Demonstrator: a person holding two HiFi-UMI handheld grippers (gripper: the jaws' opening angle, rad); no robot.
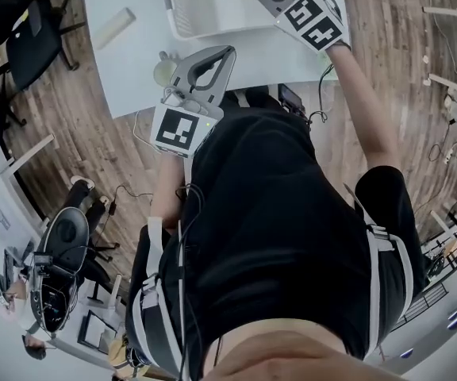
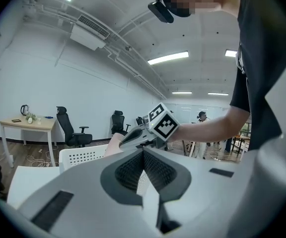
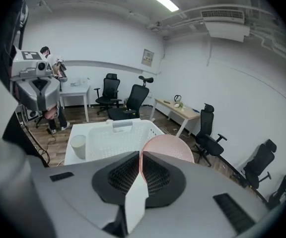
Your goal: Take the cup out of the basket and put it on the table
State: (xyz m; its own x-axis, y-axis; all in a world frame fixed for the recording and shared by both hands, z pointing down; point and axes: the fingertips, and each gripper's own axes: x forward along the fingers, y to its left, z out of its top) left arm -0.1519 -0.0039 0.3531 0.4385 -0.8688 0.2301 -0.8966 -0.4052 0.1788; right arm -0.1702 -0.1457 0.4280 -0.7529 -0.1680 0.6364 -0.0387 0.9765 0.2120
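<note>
My left claw: jaws pressed together, nothing in between. Past jaws, white basket with little holes, on white table. My right claw up by basket, checkered cube on it, pink cup at its tip. Black chairs and wooden desk by far wall. Long lights on ceiling.

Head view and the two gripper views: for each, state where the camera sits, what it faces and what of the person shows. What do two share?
Right gripper view: on the right tool, angled down over the white basket; pinching the pink cup; dark shirt at left.
Left gripper view: on the shut left tool, facing the right tool; right forearm, dark shirt.
Head view: on the head, down at the table; dark shirt, both arms, both tools.
Shared: both gripper views show the white basket.
</note>
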